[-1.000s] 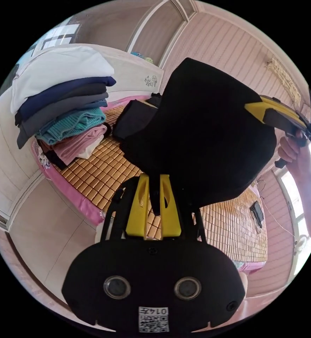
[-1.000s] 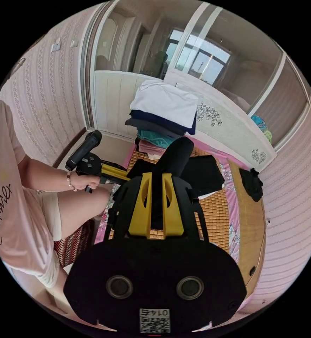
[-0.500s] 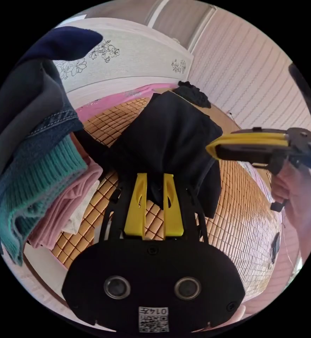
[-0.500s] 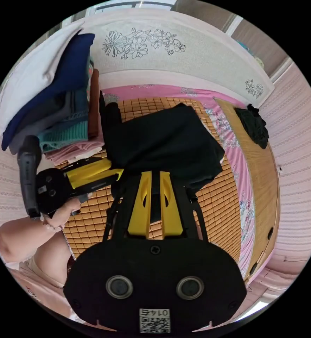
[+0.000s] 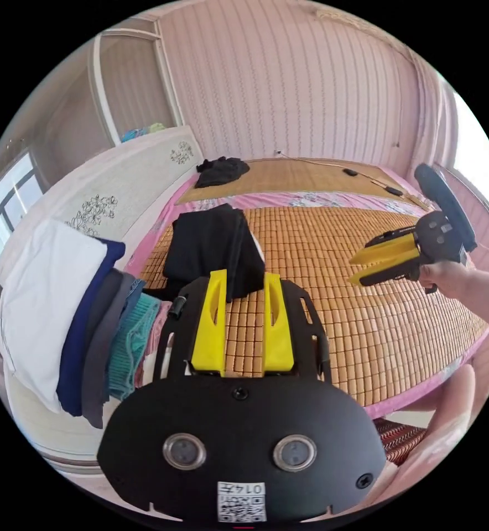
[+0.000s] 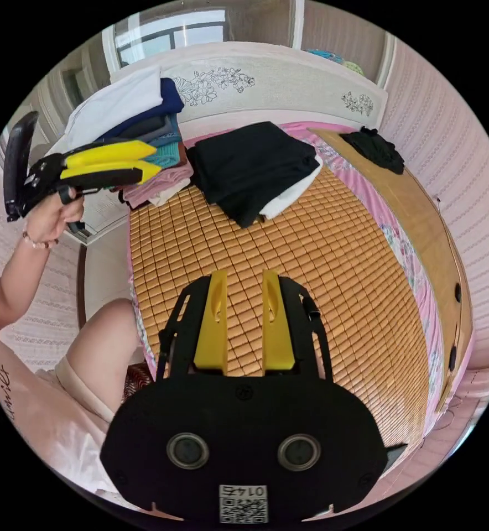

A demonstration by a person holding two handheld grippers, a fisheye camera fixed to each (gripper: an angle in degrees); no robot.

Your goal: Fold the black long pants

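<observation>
Folded black pants [image 6: 250, 160] lie on the bed's bamboo mat [image 6: 322, 260] beside a stack of clothes [image 6: 139, 138] (soft, light, best pinched at a folded edge), while left tongs [image 5: 243, 287] and right tongs [image 6: 243, 287] hover spread, empty.

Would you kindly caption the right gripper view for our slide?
Open right hand-held gripper above bamboo mat; folded black pants rest beside clothes stack.

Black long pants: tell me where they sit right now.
The folded black long pants lie on the bamboo mat, beside the stack of folded clothes near the headboard, atop a white garment.
</observation>
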